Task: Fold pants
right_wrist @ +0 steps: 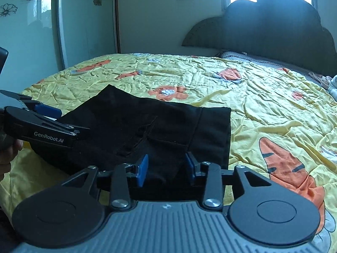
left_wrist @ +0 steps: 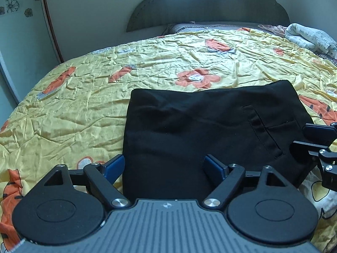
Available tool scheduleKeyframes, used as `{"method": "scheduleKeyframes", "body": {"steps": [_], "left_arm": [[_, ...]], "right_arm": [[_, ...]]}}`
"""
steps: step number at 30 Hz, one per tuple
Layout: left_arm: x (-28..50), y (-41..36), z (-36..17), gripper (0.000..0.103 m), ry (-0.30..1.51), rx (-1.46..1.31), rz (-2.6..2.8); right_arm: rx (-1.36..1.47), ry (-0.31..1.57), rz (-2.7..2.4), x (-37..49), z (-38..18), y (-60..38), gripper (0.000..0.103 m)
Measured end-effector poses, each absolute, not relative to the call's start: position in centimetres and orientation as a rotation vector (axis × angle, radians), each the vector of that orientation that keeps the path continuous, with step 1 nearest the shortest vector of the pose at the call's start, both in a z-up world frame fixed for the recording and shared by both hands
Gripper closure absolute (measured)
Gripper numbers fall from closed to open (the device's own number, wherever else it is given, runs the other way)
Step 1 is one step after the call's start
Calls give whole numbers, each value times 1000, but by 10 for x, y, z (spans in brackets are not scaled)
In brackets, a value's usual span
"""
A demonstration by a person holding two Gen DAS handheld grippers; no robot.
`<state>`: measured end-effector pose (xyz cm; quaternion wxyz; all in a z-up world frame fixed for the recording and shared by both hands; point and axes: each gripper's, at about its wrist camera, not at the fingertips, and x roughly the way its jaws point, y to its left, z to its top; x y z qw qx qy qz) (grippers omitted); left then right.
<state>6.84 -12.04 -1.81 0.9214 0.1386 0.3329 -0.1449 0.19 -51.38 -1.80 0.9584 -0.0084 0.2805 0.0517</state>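
Note:
Folded black pants (left_wrist: 210,126) lie flat on the bed as a compact rectangle, a pocket seam showing on top. My left gripper (left_wrist: 164,166) stands open at their near left corner. Its blue pads are spread wide, one just off the left edge, the other over the cloth. My right gripper (right_wrist: 166,167) is at the near right edge of the pants (right_wrist: 147,126). It is open, with a fold of black cloth between its blue pads and a gap on both sides. Each wrist view catches the other gripper's fingers (left_wrist: 316,143) (right_wrist: 42,126) at its edge.
A wrinkled yellow quilt (left_wrist: 105,97) with orange carrot and flower prints covers the bed. A dark headboard (left_wrist: 210,6) and pillow stand at the far end, a rolled white blanket (left_wrist: 309,35) at far right. A flower-decal wardrobe (right_wrist: 31,31) lines the left side. A hand (right_wrist: 8,154) shows at the left.

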Motion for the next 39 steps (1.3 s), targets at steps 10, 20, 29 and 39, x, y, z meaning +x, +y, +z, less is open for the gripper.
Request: {"method": "scheduleKeyframes", "body": {"steps": [10, 20, 29, 39], "left_arm": [[72, -116, -17, 17, 697, 268, -322], [118, -61, -9, 25, 820, 47, -503], [169, -27, -28, 26, 1043, -220, -747], [197, -23, -52, 23, 1126, -515, -906]], "right_arm": [[-9, 575, 114, 2, -16, -514, 58], [208, 548, 128, 12, -3, -580, 33], [549, 707, 286, 44, -38, -648, 33], [679, 788, 627, 88, -47, -647, 24]]}}
